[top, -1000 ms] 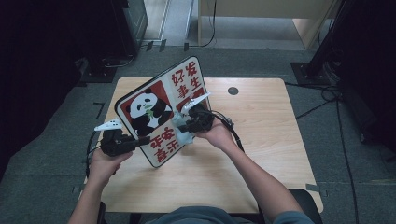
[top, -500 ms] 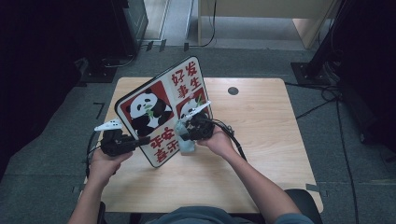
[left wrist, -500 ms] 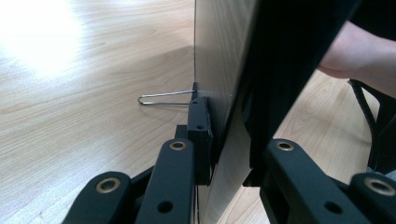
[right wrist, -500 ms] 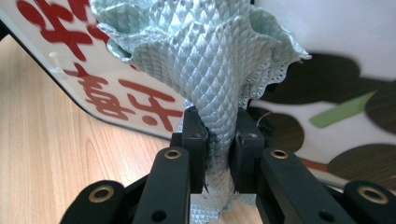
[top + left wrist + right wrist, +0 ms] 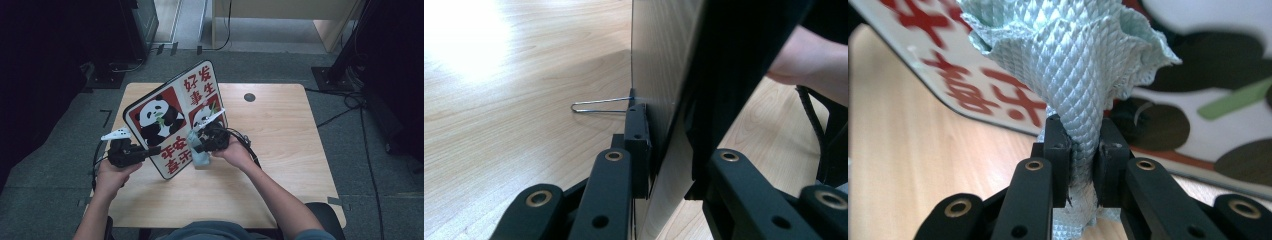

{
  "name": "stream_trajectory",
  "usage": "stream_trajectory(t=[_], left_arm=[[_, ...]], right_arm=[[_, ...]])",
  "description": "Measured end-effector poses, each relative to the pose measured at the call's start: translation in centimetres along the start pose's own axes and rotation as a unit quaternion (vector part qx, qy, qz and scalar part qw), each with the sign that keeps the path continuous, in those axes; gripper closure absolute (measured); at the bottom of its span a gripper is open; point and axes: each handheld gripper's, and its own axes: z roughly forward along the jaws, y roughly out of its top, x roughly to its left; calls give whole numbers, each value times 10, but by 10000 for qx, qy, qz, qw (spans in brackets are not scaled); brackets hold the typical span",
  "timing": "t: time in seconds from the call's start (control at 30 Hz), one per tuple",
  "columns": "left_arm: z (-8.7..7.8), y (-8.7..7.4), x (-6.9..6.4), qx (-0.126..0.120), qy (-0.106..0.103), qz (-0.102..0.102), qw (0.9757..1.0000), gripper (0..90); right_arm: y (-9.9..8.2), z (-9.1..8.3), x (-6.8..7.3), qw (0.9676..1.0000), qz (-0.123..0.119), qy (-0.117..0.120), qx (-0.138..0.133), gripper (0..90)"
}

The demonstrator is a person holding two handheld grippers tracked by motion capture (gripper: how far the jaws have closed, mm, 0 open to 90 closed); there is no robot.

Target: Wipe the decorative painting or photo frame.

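Note:
A panda sign board (image 5: 167, 117) with red characters stands tilted on the wooden table (image 5: 285, 135). My left gripper (image 5: 154, 149) is shut on the board's left lower edge; the left gripper view has the thin board (image 5: 659, 70) clamped between my left gripper's (image 5: 670, 150) black jaws. My right gripper (image 5: 196, 143) is shut on a pale green waffle cloth (image 5: 202, 157), pressed against the board's lower right face. In the right gripper view the cloth (image 5: 1073, 65) bunches up from my right gripper (image 5: 1083, 145) against the printed board (image 5: 1208, 85).
A wire stand leg (image 5: 599, 104) sticks out behind the board onto the table. A round cable hole (image 5: 249, 97) sits at the table's far side. Black cables (image 5: 248, 145) trail from the right gripper. Dark equipment and floor cables surround the table.
My right gripper has slid the cloth down the board's face toward its near edge. The left gripper and board stayed put.

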Motion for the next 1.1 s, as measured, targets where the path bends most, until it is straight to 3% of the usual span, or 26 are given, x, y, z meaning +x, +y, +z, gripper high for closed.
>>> stream_trajectory(t=[0.37,0.67,0.83,1.1], left_arm=[[0,0,0,-8,-3,-11,10000,790],[0,0,0,4,-12,-18,10000,790],[0,0,0,2,-27,-37,10000,789],[0,0,0,1,-16,-23,10000,790]], right_arm=[[54,-47,26,9987,-338,-6,-372,795],[110,-82,50,9946,-748,-97,-710,793],[131,-94,59,9921,-929,-201,-824,793],[152,-98,67,9910,-951,-280,-905,792]])
